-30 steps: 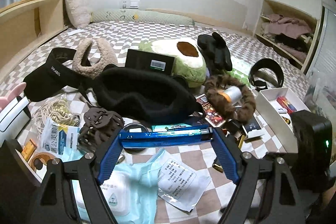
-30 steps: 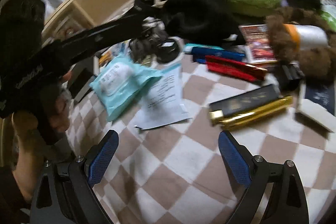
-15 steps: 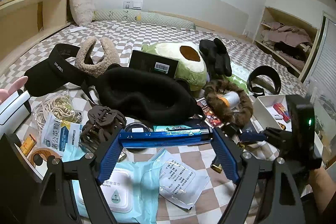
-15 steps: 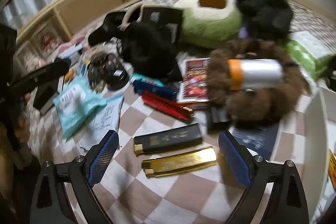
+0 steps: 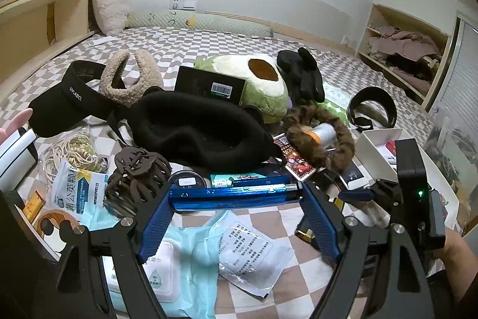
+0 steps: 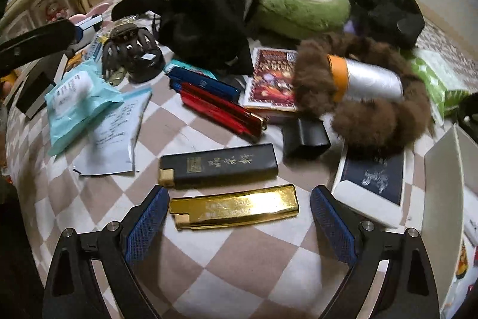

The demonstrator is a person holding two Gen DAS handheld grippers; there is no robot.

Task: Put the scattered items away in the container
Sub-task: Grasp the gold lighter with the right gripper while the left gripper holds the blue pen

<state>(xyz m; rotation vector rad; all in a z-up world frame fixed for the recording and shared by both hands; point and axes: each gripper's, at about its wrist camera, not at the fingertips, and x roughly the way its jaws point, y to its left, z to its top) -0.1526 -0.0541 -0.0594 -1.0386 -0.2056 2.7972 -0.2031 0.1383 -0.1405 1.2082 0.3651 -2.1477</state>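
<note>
Free room and obstacles on the bed point(image 6: 239, 274):
- Bare checkered cover before my right gripper point(image 6: 236, 214), up to the near edge.
- My pads flank the gold bar point(image 6: 234, 210); black bar point(image 6: 218, 166) just beyond.
- White box point(image 6: 442, 184) walls the right side.
- Wipes pack point(image 5: 167, 268) and paper sachet point(image 5: 254, 253) lie under my left gripper point(image 5: 236, 195).

Our left gripper point(image 5: 236, 196) sits clamped w/ a blue bar spanning both tips. Our right gripper point(image 6: 237, 217) hangs low over the bedspread, jaws wide apart, nothing between them.
</note>
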